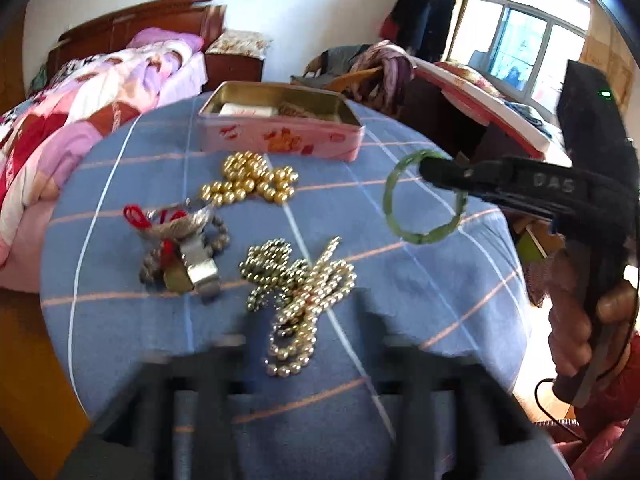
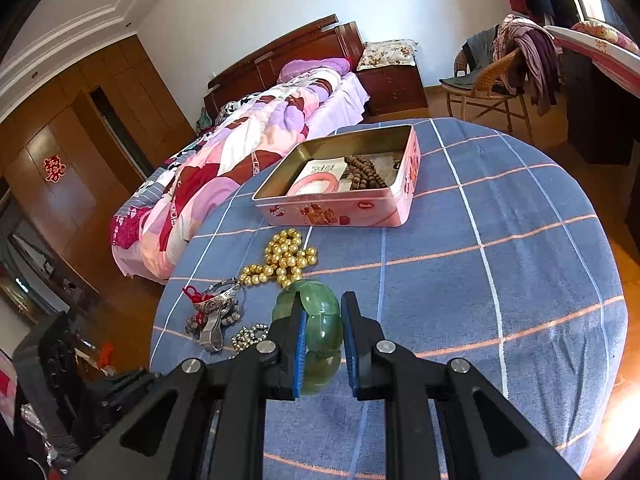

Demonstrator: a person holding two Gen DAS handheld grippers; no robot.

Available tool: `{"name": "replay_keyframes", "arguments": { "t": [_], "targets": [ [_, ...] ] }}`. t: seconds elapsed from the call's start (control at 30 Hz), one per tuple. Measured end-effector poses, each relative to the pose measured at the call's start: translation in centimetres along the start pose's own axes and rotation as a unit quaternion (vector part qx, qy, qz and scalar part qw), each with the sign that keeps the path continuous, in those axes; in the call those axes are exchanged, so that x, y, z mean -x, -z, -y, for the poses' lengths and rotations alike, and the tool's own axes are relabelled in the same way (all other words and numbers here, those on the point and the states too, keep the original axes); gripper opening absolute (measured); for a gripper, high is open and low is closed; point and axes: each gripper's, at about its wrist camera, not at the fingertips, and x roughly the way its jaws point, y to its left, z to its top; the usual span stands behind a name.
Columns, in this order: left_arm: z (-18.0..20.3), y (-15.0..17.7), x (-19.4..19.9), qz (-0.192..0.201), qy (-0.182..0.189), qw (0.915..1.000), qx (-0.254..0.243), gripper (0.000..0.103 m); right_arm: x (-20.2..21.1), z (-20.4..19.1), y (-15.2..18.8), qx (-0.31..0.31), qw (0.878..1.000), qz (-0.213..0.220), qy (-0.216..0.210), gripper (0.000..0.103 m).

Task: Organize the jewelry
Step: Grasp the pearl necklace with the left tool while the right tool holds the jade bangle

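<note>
R fingers (image 2: 323, 346) part-open, green bangle (image 2: 308, 320) btwn pads; L fingers (image 1: 304, 320) apart, nothing held

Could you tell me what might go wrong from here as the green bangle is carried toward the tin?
The right gripper pinches the smooth green bangle at one spot on its rim, so it might slip or swing loose. The pink tin already holds a pink ring and brown beads, so a drop could knock them.

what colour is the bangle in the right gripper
Translucent green; the bangle, held in the right gripper, shows best in the right wrist view.
</note>
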Motion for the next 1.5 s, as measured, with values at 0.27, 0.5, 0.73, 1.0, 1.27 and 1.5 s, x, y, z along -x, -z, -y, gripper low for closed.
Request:
{"name": "replay_keyframes", "arguments": {
  "t": [0.27,0.5,0.73,1.0,1.27,1.5],
  "targets": [
    [1.3,0.3,-1.2,-0.001,-0.009,0.999,-0.043,0.039,-0.2,0.2,0.0,-0.004,1.0,-0.004,0.002,0.016],
    [1.6,0.9,-2.1,-0.017,0.008,0.9985,-0.052,0.045,-0.2,0.6,0.1,-0.014,1.0,-0.005,0.006,0.016],
    [1.0,1.2,-2.3,-0.041,0.034,0.9978,-0.04,0.014,0.4,0.8,-0.1,-0.016,1.0,0.004,0.007,0.016],
    [1.3,-0.1,0.4,0.012,0.053,0.9983,-0.021,0.0,0.7,0.9,-0.2,-0.016,1.0,0.011,0.021,0.016],
    [0.9,-0.7,-0.3,-0.01,0.036,0.9989,-0.028,0.014,0.3,0.6,-0.4,-0.014,1.0,0.006,0.018,0.016],
    [0.9,0.2,-2.1,-0.056,0.036,0.9976,-0.017,0.037,0.2,0.8,-0.7,-0.019,1.0,0.004,0.018,0.016]
  ]
}}
